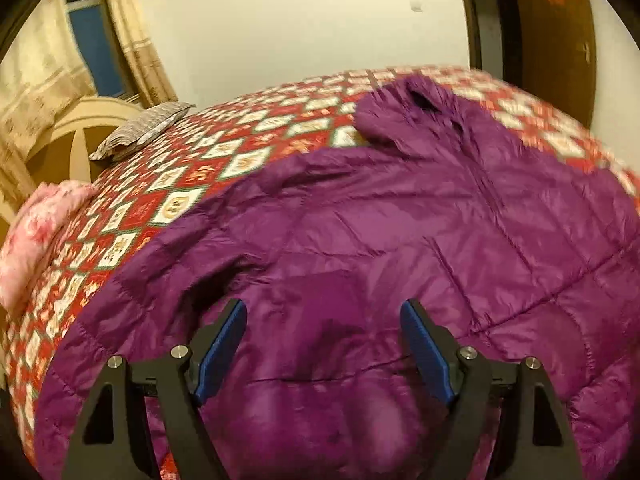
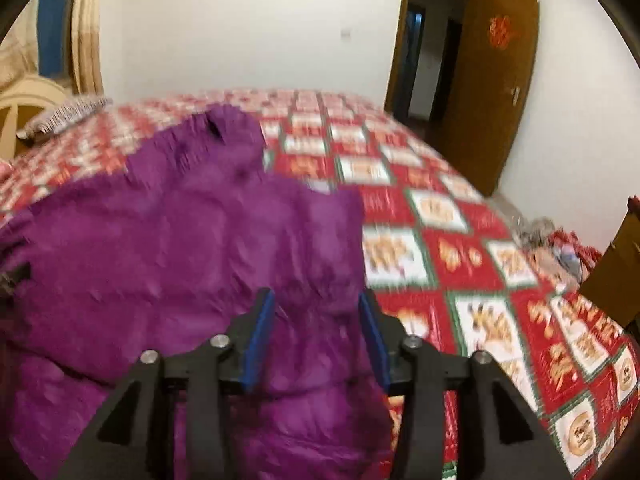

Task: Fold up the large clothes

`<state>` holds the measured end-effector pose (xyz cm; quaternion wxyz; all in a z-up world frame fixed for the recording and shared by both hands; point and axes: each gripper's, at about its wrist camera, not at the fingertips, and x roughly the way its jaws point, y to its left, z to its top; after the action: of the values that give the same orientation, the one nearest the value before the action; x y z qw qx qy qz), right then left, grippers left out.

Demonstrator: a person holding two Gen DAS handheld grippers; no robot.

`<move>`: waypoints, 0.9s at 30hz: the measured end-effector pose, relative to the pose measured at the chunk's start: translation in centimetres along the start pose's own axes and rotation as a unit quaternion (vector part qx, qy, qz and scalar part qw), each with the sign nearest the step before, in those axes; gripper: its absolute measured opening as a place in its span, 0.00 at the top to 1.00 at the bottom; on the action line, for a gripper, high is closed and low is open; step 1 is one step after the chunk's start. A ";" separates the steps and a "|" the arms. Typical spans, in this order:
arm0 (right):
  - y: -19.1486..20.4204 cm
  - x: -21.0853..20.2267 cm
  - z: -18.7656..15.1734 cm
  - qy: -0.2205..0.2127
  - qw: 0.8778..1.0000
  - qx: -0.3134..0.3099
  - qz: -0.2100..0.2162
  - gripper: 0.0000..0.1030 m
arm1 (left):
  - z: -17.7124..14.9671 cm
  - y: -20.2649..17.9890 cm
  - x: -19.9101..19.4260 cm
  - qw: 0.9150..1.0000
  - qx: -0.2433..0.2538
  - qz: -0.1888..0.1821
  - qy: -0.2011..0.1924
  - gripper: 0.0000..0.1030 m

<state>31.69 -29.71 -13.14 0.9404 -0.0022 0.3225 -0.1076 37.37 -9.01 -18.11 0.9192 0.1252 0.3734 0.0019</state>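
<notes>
A large purple quilted jacket [image 1: 400, 232] lies spread on a bed with a red and white patterned cover [image 1: 224, 152], hood toward the far side. My left gripper [image 1: 323, 312] is open just above the jacket's near hem, with nothing between its blue pads. In the right wrist view the jacket [image 2: 160, 248] fills the left half, over the cover [image 2: 460, 248]. My right gripper [image 2: 316, 304] is open over the jacket's right edge, fabric showing between its pads, not clamped.
A grey striped pillow [image 1: 140, 132] and a pink floral quilt [image 1: 36, 232] lie at the bed's left end by a cream headboard [image 1: 80, 128]. A brown door [image 2: 492, 88] stands open at the right. Clutter [image 2: 560, 244] lies on the floor beyond the bed.
</notes>
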 end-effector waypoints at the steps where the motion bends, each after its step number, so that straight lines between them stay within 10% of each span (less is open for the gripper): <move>1: 0.4 0.4 0.6 0.001 1.000 -0.004 0.005 0.54 | 0.0 -0.5 0.5 1.000 0.007 0.009 0.003 0.23; 10: -0.8 9.1 -0.3 0.083 0.996 0.035 0.019 0.54 | -0.1 -1.1 2.8 1.000 0.003 0.002 0.018 0.18; 27: -0.5 9.2 -0.7 0.080 0.996 0.028 0.003 0.54 | -0.4 -1.6 2.9 1.000 0.005 0.012 0.008 0.15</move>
<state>38.20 -32.06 -19.22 0.9115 0.0334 0.3938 -0.1136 39.05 -10.17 -20.76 0.9155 0.1343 0.3790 0.0115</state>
